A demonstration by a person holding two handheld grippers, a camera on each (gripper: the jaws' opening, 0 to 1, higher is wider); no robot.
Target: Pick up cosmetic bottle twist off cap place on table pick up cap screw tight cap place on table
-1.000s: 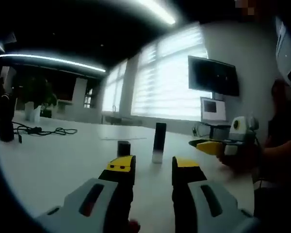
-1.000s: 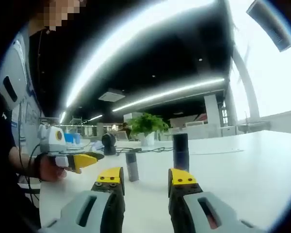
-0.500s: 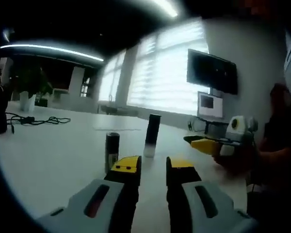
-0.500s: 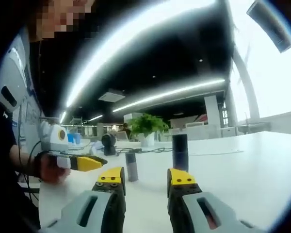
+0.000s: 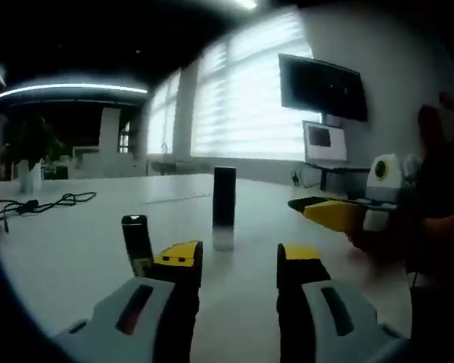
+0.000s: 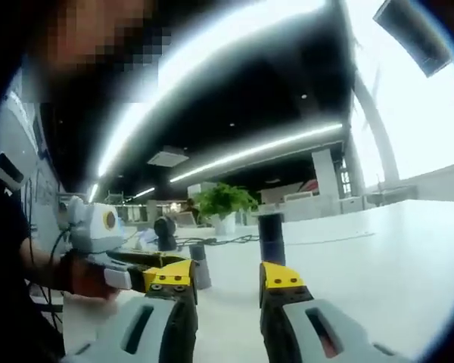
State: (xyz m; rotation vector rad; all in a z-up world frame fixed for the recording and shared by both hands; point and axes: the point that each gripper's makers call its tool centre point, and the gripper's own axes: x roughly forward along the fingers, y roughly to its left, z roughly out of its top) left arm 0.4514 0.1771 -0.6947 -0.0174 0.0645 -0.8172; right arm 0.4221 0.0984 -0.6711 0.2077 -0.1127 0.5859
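Bottle (image 5: 224, 206) upright on tabletop (image 5: 76, 242), cap (image 5: 136, 243) upright just beside it. Left gripper (image 5: 234, 263) jaws wide apart, empty, near bottle. Right gripper (image 6: 225, 276) jaws wide apart, empty.

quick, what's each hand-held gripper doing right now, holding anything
Left hand-held gripper: open, holding nothing, aimed at the tall bottle on the table.
Right hand-held gripper: open, holding nothing.

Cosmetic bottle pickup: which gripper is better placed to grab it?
Left, probably. The tall cosmetic bottle stands upright between the open left gripper tips. In the right gripper view the bottle sits toward the open right gripper's right jaw.
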